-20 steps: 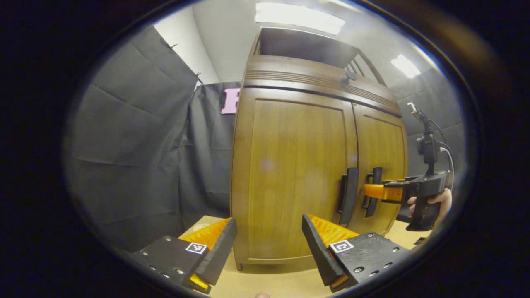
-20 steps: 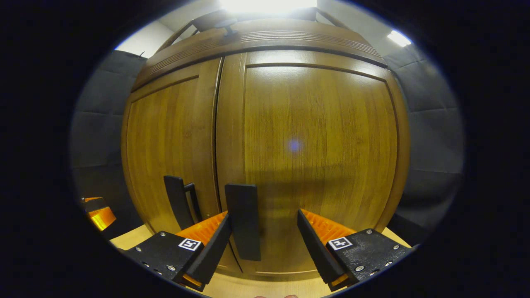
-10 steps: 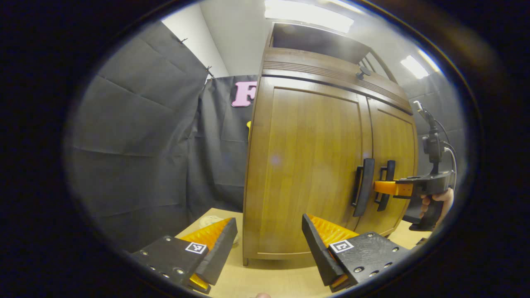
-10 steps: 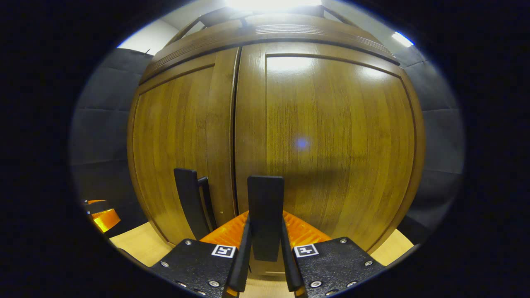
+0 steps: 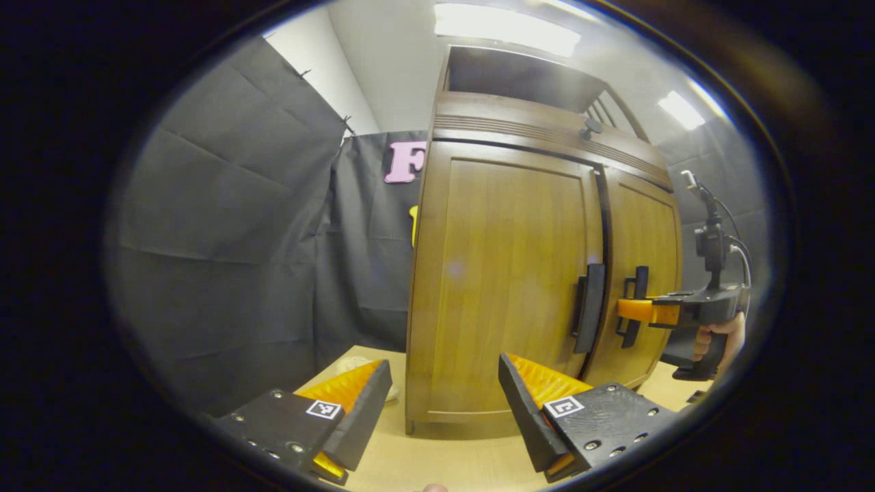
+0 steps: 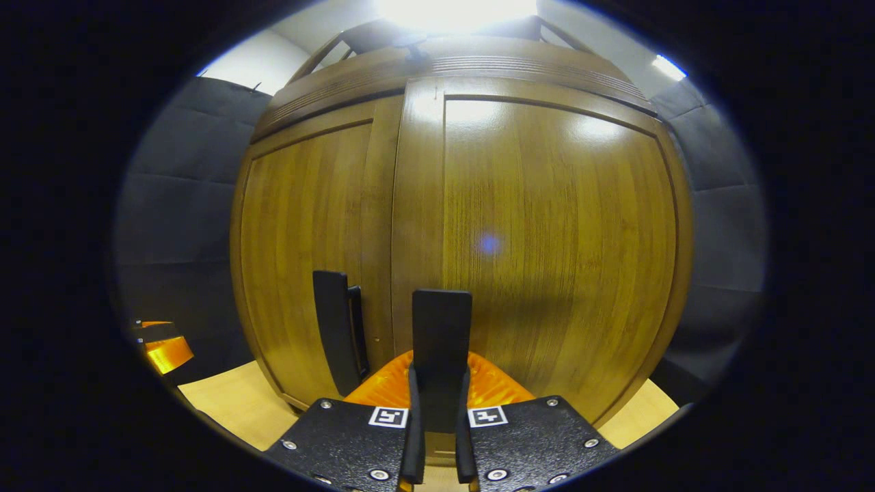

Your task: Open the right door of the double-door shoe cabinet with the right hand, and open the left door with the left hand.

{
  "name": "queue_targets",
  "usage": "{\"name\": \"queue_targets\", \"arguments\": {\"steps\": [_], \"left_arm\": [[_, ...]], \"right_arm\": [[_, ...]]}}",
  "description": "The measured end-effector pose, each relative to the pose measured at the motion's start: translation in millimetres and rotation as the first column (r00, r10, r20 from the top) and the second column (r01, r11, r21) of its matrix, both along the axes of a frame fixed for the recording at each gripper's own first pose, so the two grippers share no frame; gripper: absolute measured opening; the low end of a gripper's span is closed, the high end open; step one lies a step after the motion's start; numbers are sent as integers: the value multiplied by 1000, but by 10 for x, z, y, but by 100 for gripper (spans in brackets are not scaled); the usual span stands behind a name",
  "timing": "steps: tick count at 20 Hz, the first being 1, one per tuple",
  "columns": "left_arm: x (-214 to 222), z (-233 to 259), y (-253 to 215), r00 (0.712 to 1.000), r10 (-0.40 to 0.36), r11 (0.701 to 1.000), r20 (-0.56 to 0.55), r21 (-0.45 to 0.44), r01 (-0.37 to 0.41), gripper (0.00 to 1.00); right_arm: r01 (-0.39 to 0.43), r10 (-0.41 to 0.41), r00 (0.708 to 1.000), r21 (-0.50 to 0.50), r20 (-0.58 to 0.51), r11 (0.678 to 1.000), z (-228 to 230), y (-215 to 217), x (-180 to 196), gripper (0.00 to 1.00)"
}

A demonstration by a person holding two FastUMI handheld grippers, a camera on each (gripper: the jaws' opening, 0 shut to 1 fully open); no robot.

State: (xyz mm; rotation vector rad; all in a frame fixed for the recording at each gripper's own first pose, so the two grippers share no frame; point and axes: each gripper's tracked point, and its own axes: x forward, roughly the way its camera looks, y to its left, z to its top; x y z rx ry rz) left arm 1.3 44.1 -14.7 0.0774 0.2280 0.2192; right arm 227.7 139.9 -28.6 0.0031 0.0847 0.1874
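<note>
The right gripper (image 6: 437,437) clamps the right door's handle (image 6: 441,342), that door's edge (image 5: 604,260) slightly ajar, while the left gripper (image 5: 444,403) hangs spread above bare tabletop (image 5: 444,458).

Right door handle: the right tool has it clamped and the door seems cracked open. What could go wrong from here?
1. The right tool grips the right door handle low on the bar, so it might slip off downward during the pull.
2. The left door handle sits close beside it; the swinging right door or tool could clip it.
3. The left tool hangs open, well short of the cabinet, so the left door is unattended.
</note>
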Motion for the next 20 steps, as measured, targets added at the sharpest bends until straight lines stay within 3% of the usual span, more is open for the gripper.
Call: {"name": "queue_targets", "arguments": {"steps": [6,7,8,10,18,20], "left_arm": [[-5,66,-44,1000,-1,1000,-9,-22,0,97],[-31,88,-80,1000,-9,1000,-7,-19,9,91],[-26,113,-101,1000,-23,1000,-7,-13,23,91],[-56,138,-117,1000,-31,999,1,7,31,94],[-125,195,-126,999,-35,999,10,-5,35,85],[-110,301,-61,999,-36,999,26,-7,36,93]], "right_arm": [[-70,70,997,32,9,997,49,-136,-486,18],[-75,75,997,33,13,997,61,-185,-566,18],[-79,79,997,28,23,996,69,-238,-655,18],[-78,77,996,29,37,997,130,-320,-804,17],[-40,36,997,51,66,998,102,-825,-1404,18],[-15,13,998,36,63,999,88,-876,-1477,19]]}}
